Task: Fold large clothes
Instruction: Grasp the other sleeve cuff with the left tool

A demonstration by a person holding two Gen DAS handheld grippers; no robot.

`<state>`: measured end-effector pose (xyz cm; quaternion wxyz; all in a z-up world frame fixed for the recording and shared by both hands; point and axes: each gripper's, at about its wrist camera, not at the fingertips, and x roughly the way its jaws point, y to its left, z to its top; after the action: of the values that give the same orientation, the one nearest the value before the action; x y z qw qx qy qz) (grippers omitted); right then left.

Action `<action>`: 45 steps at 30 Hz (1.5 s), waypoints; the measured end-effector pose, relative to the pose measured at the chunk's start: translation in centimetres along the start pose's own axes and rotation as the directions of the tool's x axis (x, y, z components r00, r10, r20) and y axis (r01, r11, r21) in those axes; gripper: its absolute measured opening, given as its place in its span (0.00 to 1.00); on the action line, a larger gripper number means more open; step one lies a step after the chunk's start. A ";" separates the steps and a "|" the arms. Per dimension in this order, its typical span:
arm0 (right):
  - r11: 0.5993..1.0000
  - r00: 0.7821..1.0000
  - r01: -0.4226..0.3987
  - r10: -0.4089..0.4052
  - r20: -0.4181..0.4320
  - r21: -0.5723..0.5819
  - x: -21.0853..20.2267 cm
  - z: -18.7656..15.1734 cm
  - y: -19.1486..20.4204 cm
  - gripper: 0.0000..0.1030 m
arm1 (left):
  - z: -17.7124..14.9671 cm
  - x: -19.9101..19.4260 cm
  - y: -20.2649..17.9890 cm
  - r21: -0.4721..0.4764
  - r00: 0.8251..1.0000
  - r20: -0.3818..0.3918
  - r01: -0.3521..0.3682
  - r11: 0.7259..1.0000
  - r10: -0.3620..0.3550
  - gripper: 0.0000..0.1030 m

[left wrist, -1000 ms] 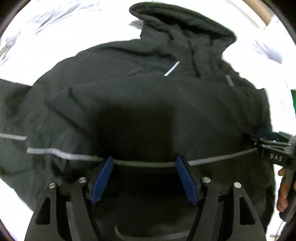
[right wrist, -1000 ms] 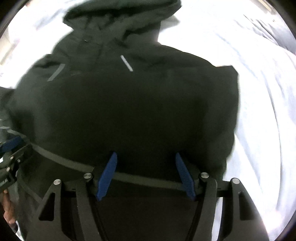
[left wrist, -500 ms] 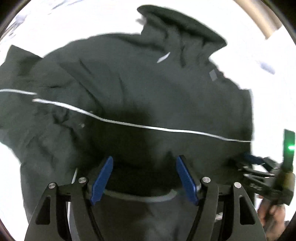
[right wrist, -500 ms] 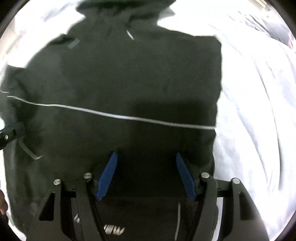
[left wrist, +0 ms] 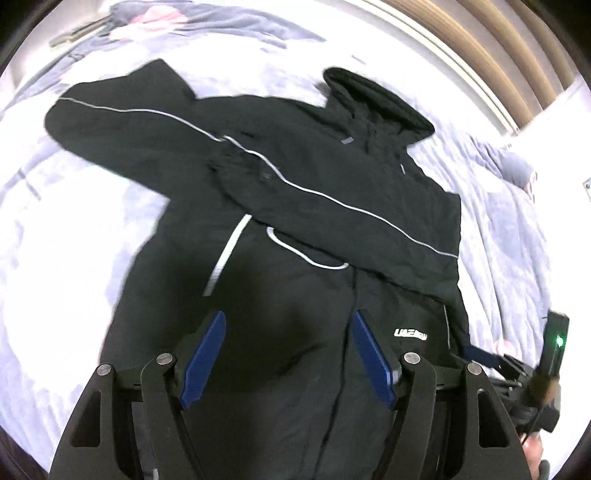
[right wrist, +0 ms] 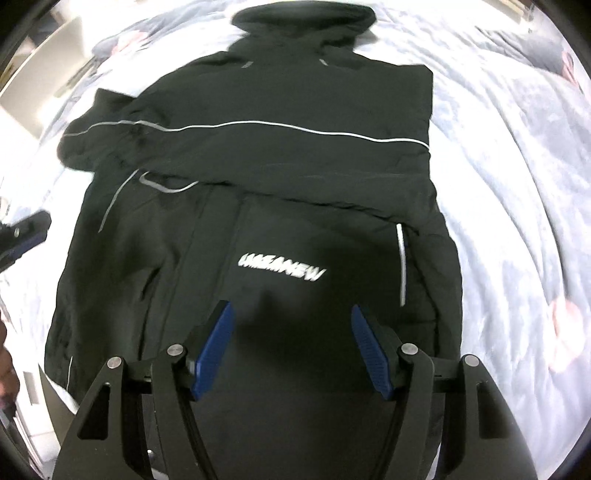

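Left gripper [left wrist: 286,354] and right gripper [right wrist: 291,345] are hovering side by side above the black jacket [right wrist: 258,192], fingers spread wide, gripping nothing.

A bed [left wrist: 92,229] carries everything here, covered with a rumpled pale bluish-white quilt [right wrist: 517,192] with faint pink patches. Directly on the quilt lies one black hooded jacket [left wrist: 295,192], spread flat ahead of both pairs of tongs. Its hood [right wrist: 303,18] lies at the far end from the tongs, its hem nearest them. One sleeve [right wrist: 258,147], edged with a thin pale stripe, is folded across the chest from the right tongs' side and sticks out past the body on the left tongs' side. A white logo [right wrist: 281,271] shows just ahead of the right tongs. Beyond the hood, past the left tongs, runs what may be a wooden headboard [left wrist: 491,62].
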<state>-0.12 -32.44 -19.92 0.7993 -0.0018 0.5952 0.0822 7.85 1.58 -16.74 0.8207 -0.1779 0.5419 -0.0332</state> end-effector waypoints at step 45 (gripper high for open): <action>0.989 0.975 0.149 -0.145 -0.167 0.013 10.1 6.2 22.8 0.66 | 28.9 7.9 46.8 -0.429 0.991 0.133 0.059 0.902 -0.002 0.70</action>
<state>5.51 -8.07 -25.57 0.7508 -0.0423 0.6590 0.0148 30.67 50.81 -28.93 0.7938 -0.3654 0.4785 0.0862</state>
